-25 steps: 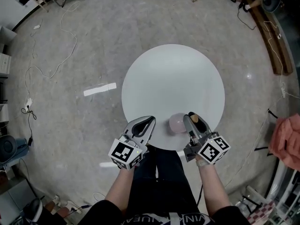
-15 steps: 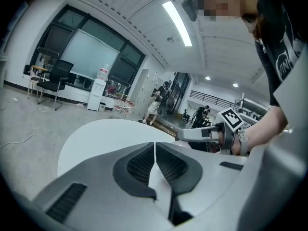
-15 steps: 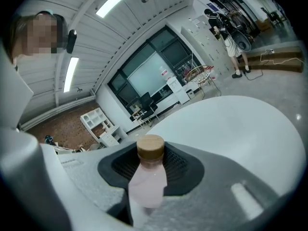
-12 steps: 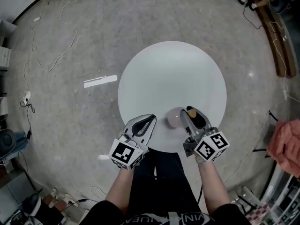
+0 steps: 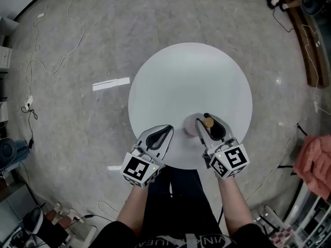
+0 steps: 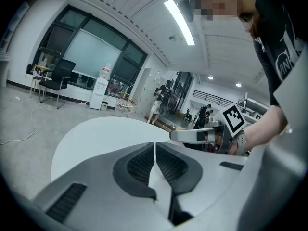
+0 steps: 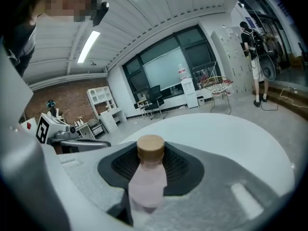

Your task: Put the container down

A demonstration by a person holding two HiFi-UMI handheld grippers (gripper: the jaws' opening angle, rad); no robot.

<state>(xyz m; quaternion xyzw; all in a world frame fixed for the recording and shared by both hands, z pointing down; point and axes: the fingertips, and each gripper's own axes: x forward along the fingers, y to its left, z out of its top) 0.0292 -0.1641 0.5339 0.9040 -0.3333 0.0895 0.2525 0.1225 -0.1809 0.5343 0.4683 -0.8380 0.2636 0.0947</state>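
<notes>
Right hand-held gripper point(image 5: 206, 124) has shifted a little farther in over the round white surface point(image 5: 191, 76) since a second ago, and the bottle's cork-coloured cap point(image 5: 208, 122) now shows between its jaws. Left hand-held gripper point(image 5: 166, 131) has kept its place at the near rim.

Around:
- Grey floor point(image 5: 77, 138) with loose cables point(image 5: 57, 71).
- Strip of white tape point(image 5: 110, 84) left of the surface.
- Pink cloth point(image 5: 314, 159) at the right edge.
- Office chair point(image 7: 155, 97) and windows behind, in the right gripper view.

Pink bottle point(image 7: 147, 182): upright, clamped between the black pads of the right hand-held gripper point(image 7: 151, 158), cap point(image 7: 150, 148) poking above them. In the head view its pale body point(image 5: 189, 127) sits over the near part of the surface, just left of the jaws. Cannot tell whether its base touches the surface.

Left hand-held gripper point(image 6: 155, 148): jaws clenched together, nothing between them, just beside the bottle's left.
</notes>
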